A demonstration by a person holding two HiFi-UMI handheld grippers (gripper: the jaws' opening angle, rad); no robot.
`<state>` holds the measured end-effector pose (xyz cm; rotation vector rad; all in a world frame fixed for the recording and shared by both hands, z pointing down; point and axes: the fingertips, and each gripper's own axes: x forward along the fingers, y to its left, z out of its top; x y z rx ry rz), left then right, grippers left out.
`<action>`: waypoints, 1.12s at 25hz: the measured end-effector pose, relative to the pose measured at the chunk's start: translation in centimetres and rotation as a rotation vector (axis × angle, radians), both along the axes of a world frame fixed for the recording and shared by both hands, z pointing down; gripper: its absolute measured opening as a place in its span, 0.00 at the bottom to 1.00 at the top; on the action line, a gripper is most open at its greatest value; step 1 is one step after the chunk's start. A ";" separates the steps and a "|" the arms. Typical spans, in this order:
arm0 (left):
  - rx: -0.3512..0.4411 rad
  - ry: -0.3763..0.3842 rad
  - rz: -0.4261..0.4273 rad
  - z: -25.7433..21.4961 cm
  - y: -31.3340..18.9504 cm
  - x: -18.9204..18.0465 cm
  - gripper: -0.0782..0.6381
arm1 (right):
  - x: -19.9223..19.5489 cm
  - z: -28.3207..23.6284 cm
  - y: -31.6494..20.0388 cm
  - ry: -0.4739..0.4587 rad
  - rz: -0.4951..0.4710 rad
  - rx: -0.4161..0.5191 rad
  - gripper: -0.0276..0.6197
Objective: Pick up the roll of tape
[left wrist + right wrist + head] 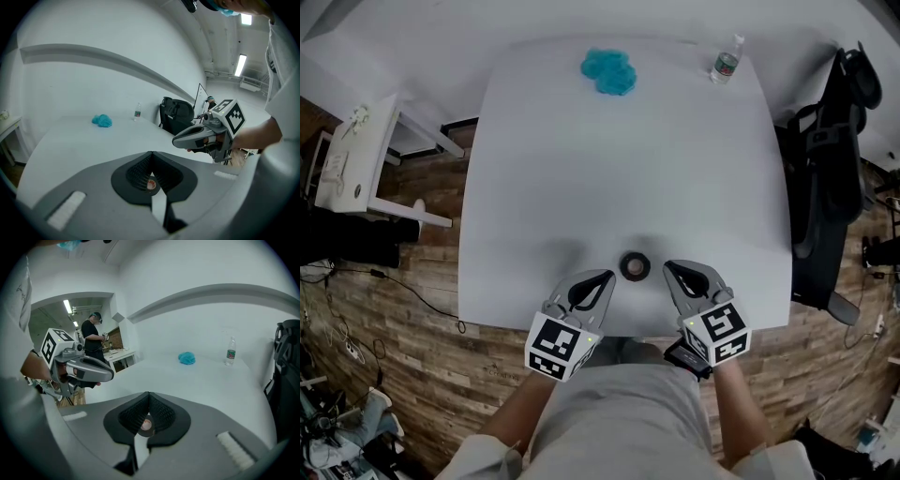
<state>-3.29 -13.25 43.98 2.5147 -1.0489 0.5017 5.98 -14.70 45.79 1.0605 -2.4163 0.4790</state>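
Starting big: white table (581, 169), filling most of the head view, with wood plank floor (403, 309) all round it. Next down, a black office chair (825, 159), parked right up against the table's right side. Then a smaller white side table (366, 159) off by the far left corner. Pale-clothed lap (628, 412) and both forearms along the bottom edge of the head view. Also a person (93, 338) in a dark top, standing way back in the room, only caught in the right gripper view.

On to the tools. Left gripper (610, 275) and right gripper (667, 266), both grey with a marker cube at the back. Held low over the near edge of the table, tips angled in toward each other. Can't say whether either touches the tabletop. Left tongs pressed together tip to tip in the left gripper view, pinching nothing. Same deal on the right: tongs closed up tight, empty.

Smaller stuff: crumpled blue cloth (608, 71) near the far edge, roughly mid-table. Clear water bottle (727, 58) with a green label, upright near the far right corner, well apart from the cloth.

Smallest of all, the roll of tape (635, 266): dark, lying flat on the table close to the near edge. Sitting right between the two gripper tips, just beside each, gripped by neither. Also peeking through the opening below the closed tips in both gripper views.
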 end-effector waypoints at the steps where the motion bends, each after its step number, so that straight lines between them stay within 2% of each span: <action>1: -0.003 -0.001 0.001 0.2 0.0 0.0 0.14 | 0.0 0.2 0.0 0.001 0.000 -0.003 0.05; 28: -0.054 -0.010 0.007 4.5 -0.9 -0.1 0.14 | -1.1 5.6 -0.6 0.039 -0.033 -0.068 0.05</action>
